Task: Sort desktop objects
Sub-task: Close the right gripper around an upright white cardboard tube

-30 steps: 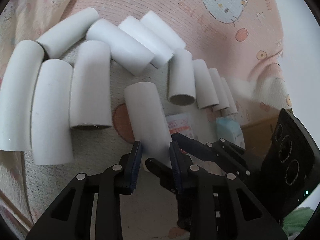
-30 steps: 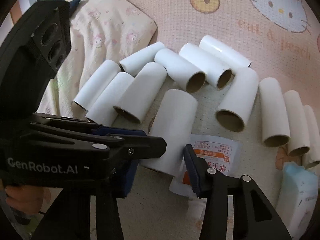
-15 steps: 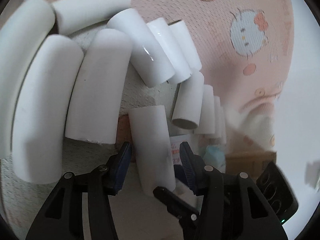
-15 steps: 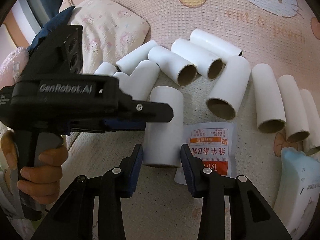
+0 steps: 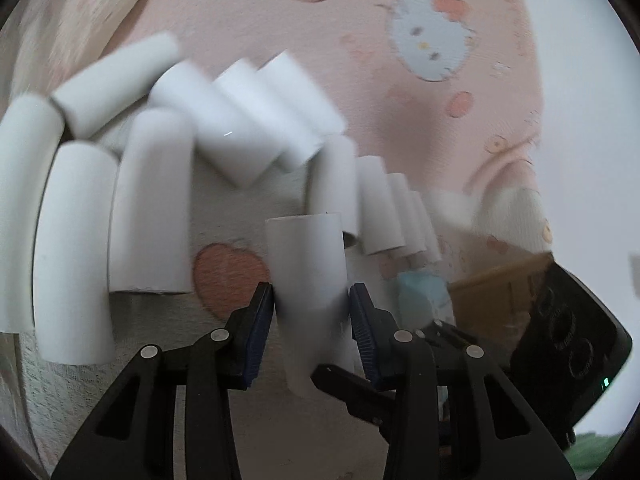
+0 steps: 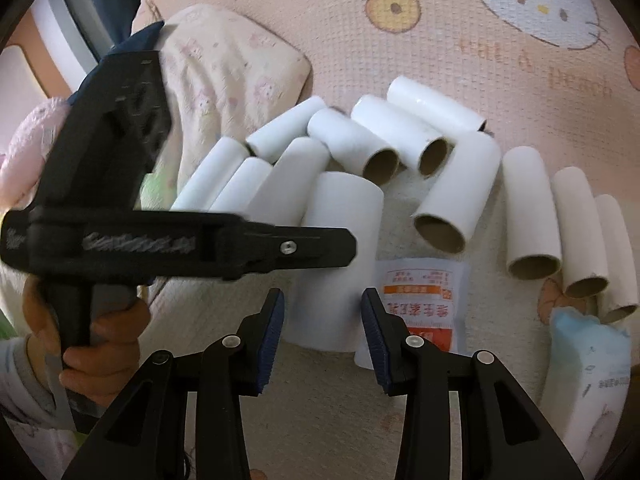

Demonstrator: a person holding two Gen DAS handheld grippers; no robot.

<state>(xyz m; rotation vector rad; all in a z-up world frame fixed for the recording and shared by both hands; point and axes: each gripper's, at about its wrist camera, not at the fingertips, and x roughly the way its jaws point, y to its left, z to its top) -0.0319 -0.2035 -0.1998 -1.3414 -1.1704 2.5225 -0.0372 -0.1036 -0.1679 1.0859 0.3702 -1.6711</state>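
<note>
A pink cartoon-print mat covers the whole surface, with a pale pillow at its far left corner in the right wrist view. Across the mat lies a loose row of white cardboard tubes, most side by side, a few angled over each other behind. In front of that row lies one tube on its own, and this is the piece being worked on. Beside its near end lies a white sachet with orange print, and a pale blue packet lies at the right end of the row.

The left gripper straddles the lone tube; its jaws have just been closing in, and the blue pads stand right at the tube's sides, though motion blur hides whether they press yet. The right gripper hovers at the tube's near end, jaws parted with the end between them and daylight on both sides, so it holds nothing. A hand grips the left tool's handle.

The step in hand looks like taking this stray tube to join the row. The next move likely calls for a firm squeeze from the left pads, gentle enough not to crush the hollow card, and for the right gripper to clear away
</note>
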